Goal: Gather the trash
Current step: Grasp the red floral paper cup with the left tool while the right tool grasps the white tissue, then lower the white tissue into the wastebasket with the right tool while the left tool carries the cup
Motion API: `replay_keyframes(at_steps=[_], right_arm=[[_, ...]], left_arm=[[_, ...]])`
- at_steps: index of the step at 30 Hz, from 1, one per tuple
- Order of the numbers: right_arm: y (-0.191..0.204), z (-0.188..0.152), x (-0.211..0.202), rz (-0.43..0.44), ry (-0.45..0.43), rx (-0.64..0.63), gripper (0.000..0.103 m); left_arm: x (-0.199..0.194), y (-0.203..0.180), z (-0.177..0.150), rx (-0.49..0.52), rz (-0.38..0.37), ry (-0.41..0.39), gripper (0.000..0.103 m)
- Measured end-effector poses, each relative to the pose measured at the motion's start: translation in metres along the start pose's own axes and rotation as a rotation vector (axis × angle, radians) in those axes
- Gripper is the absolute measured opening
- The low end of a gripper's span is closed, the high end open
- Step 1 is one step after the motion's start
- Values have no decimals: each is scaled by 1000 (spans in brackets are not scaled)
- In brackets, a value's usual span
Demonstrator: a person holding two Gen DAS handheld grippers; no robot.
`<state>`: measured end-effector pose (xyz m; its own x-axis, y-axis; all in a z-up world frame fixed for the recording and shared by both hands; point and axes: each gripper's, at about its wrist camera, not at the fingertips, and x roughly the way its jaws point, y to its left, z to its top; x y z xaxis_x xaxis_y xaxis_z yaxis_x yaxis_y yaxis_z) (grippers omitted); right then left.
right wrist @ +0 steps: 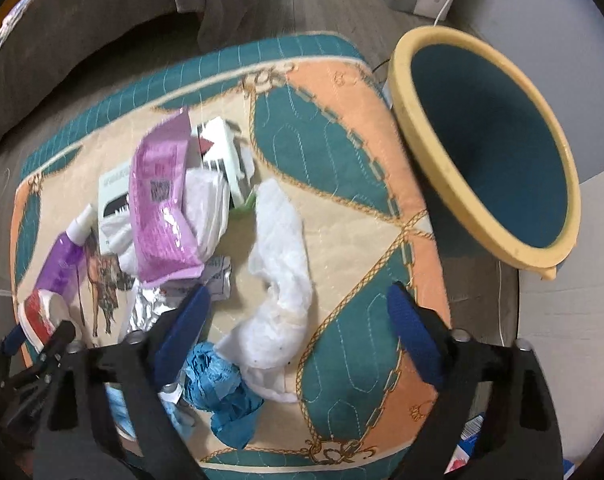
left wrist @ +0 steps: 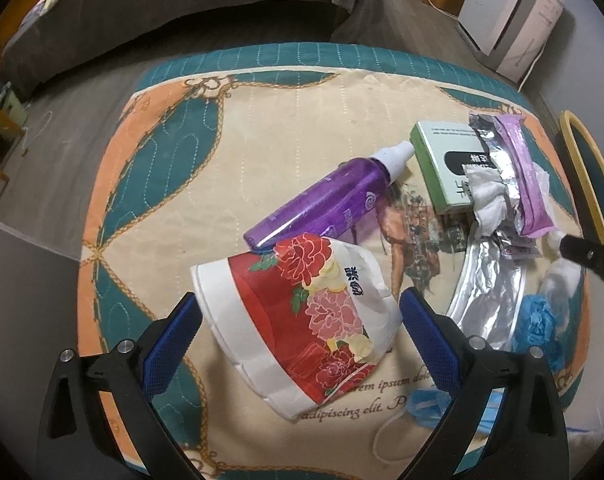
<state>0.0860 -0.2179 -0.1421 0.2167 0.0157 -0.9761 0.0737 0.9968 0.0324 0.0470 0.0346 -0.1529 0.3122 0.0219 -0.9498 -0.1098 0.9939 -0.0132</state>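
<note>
Between the spread blue pads of the left claw (left wrist: 299, 328) lies a crumpled floral wrapper (left wrist: 302, 320), red and white with peonies, flat on the quilted table (left wrist: 229, 176); the jaws stand wide apart on either side of it and neither pad appears to touch it yet. Its far edge lies against, perhaps over, the base of a purple spray bottle (left wrist: 322, 196) lying on its side.

Beyond the bottle sit a green box (left wrist: 438, 160), a pink sachet (left wrist: 526, 176), torn foil (left wrist: 490, 280) and white tissue (left wrist: 488, 196), heaped together near the table's right edge.

The right claw (right wrist: 297, 316) is also open and holds nothing. A long white tissue wad (right wrist: 281, 256) lies under its gap, with a crumpled blue glove (right wrist: 221, 388) touching the wad's near end, just beside the left pad. A yellow-rimmed teal bin (right wrist: 486, 148) stands off the table's right side, its mouth tilted toward the camera.

Risks, as I judge them: closing on the wrapper could pinch only a loose fold, so it slips free on lifting, or drag the bottle if the two overlap. On the right, a low grasp might catch the quilt or take the glove along with the tissue. The right-wrist view is blurred, so fine contact cannot be told.
</note>
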Motion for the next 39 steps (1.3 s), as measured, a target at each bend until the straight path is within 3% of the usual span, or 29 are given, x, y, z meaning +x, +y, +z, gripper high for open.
replay_keyframes(at_steps=[1,6,9,12,19,29,39], right_arm=[[0,0,2,6,11,3,76],[-2,-4,10,48,60,2,42],[-3,-5,10,54,65,-4,28],[-4,-5,6,63,53,0,23],[-7,2,-7,87,6,30,21],[-16,14,-52,105,-136,42,21],[-19,44,-97,120,-272,36,21]], left_arm=[[0,2,1,-5,-2,-1,98],[-2,14,3,-50,-40,-3,95],[-5,16,3,-59,-46,-7,90],[-11,19,3,-67,-34,-16,89],[-33,18,8,-88,37,-98,88],[-74,3,21,13,108,-296,88],[-109,-13,32,73,40,-414,88]])
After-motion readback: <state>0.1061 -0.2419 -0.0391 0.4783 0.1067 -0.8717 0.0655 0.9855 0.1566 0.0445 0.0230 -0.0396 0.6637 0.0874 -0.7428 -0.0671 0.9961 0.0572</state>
